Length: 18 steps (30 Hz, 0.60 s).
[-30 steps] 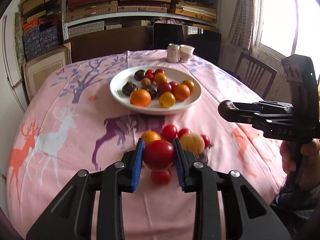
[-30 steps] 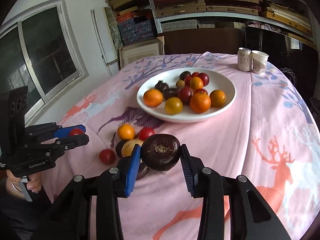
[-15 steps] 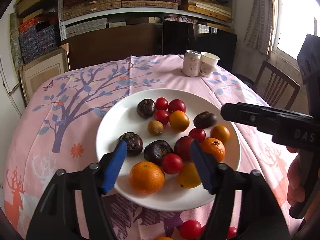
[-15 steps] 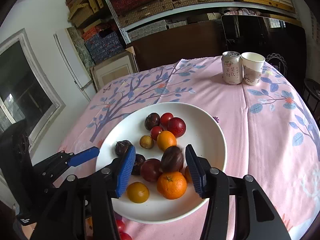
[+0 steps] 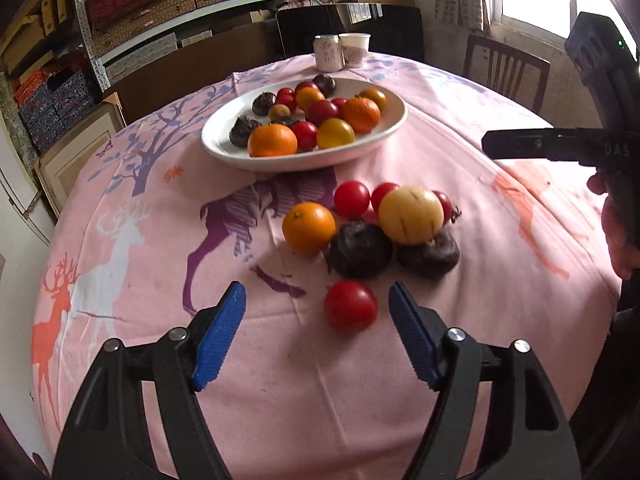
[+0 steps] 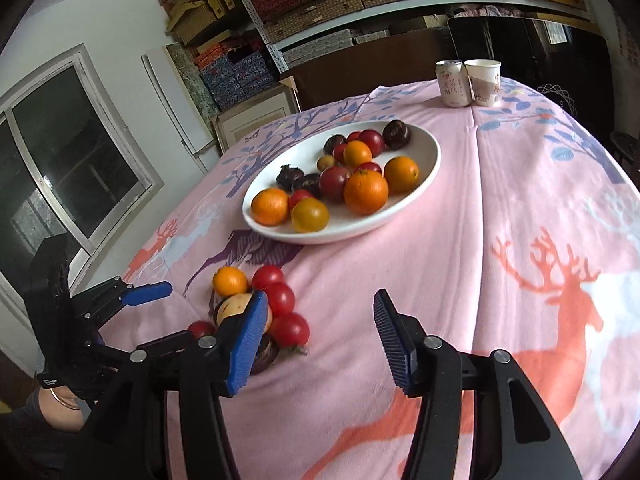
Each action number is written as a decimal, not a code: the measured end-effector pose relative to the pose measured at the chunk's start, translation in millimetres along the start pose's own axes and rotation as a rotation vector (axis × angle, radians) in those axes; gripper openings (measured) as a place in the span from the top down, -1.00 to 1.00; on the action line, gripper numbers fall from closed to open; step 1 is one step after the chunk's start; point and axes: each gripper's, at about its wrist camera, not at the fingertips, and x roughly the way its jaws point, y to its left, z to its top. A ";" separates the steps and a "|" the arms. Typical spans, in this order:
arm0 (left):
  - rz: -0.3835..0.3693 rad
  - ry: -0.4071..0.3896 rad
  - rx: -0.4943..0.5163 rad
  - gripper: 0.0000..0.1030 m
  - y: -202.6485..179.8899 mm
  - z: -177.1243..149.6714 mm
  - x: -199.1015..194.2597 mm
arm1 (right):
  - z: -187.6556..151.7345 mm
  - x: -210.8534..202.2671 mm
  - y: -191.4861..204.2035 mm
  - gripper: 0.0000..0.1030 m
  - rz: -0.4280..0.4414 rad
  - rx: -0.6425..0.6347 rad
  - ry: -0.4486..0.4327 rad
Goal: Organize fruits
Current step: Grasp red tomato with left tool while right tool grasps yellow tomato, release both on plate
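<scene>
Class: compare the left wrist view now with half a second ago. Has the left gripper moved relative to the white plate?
Yes. The left gripper has pulled back from over the white plate; its open jaws now frame a red tomato on the tablecloth, plate far ahead.

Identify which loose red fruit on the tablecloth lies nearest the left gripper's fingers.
The lone red tomato, just ahead of the open left gripper. It sits apart, nearer the camera than the dark fruits; the other red ones cluster behind the yellow fruit.

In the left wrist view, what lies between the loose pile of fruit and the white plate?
Only bare pink tablecloth with a purple deer print separates the loose fruit pile from the white plate; the left wrist view shows it.
</scene>
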 end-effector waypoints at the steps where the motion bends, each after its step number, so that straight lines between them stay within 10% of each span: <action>1: 0.004 0.011 0.002 -0.25 -2.0 -2.7 3.6 | -2.9 -0.2 3.1 -0.08 0.001 -0.006 0.004; 7: -0.059 0.067 -0.056 0.43 -3.4 -4.9 21.5 | -11.6 -6.6 18.2 -0.08 -0.016 -0.039 0.009; 18: -0.048 0.008 -0.082 0.43 -14.4 -15.4 -14.3 | -11.7 17.1 68.4 -0.08 -0.030 -0.204 0.048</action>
